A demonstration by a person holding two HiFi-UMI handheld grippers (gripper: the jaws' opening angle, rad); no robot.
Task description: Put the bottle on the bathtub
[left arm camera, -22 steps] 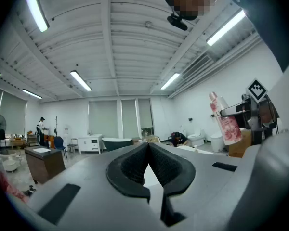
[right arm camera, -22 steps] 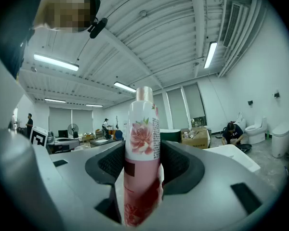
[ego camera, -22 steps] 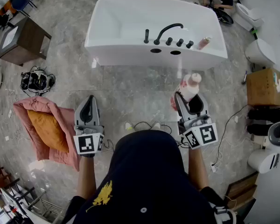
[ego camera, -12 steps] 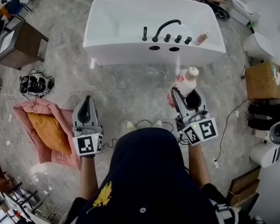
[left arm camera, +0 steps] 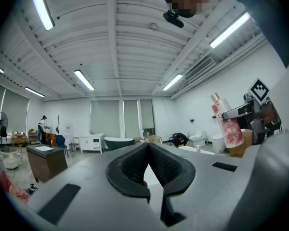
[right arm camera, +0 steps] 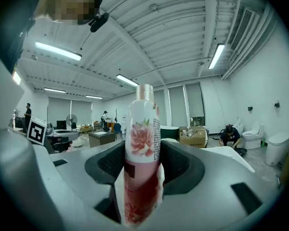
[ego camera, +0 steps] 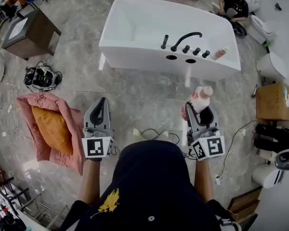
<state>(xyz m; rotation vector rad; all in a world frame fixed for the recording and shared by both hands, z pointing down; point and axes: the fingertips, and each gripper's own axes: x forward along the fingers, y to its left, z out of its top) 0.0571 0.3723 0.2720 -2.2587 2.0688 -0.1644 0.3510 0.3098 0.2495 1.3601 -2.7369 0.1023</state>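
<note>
Right fingers [right arm camera: 185,167] clamped bottle [right arm camera: 143,162] mid-body, upright, likely so it could stand on bathtub [ego camera: 135,56] ledge ahead. Left fingers [left arm camera: 130,170] pressed together, empty, spare.

Bottle [ego camera: 203,95] in R gripper [ego camera: 198,109], bathtub [ego camera: 135,57] ahead

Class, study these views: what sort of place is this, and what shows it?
Likely a big workshop or test hall, not a home bathroom: a freestanding bathtub stands on open stone floor, with a loose toilet and cardboard box nearby, under industrial strip lights.
</note>
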